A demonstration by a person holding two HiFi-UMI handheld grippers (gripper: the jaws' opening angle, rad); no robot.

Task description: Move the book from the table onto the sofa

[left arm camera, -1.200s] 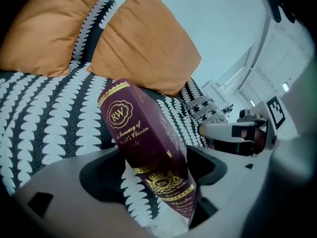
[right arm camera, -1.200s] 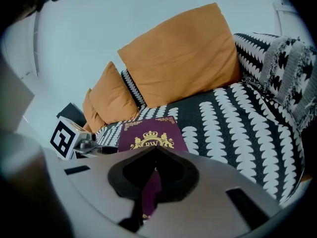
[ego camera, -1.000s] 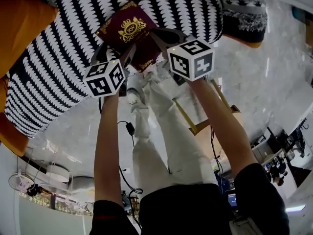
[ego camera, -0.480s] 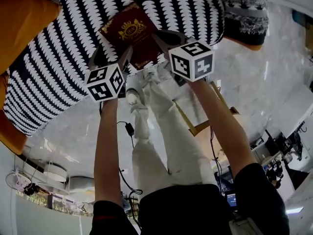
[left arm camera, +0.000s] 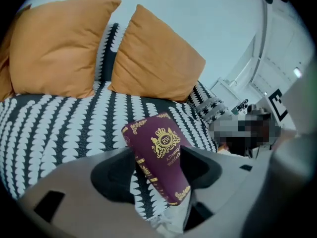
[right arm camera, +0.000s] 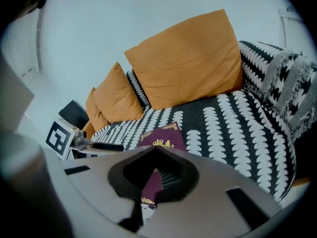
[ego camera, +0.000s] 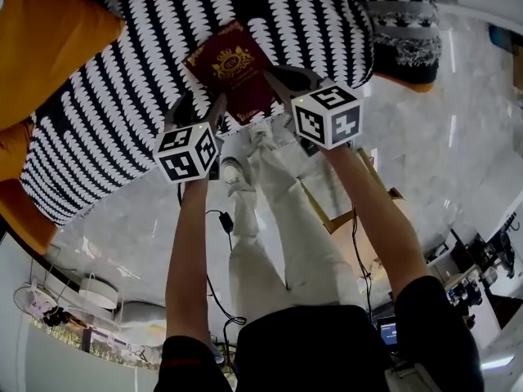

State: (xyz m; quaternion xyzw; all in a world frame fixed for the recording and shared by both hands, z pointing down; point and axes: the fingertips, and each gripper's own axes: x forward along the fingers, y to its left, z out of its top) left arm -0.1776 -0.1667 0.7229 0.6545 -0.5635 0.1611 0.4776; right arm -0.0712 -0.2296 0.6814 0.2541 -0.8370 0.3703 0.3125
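Book (ego camera: 235, 70): lies cover-up on the seat of the sofa (ego camera: 98, 129), close to the front edge. Its lower corner looks to overhang that edge.

Left gripper (left arm camera: 157, 157): jaws released, straddling the book. They have just been closing partway, yet a strip of sofa fabric shows between the left-hand jaw and the spine, so no pinch. Reads as a let-go after set-down.

Right gripper (right arm camera: 154, 150): jaws clenched together, tips over the book's near edge. Probably empty, though that view is too crowded to rule out a nip on the cover.

Orange cushions (left arm camera: 64, 41): propped against the backrest, well behind the book.

No container about; the seat alone carries book and cushions. Task judged all but done.
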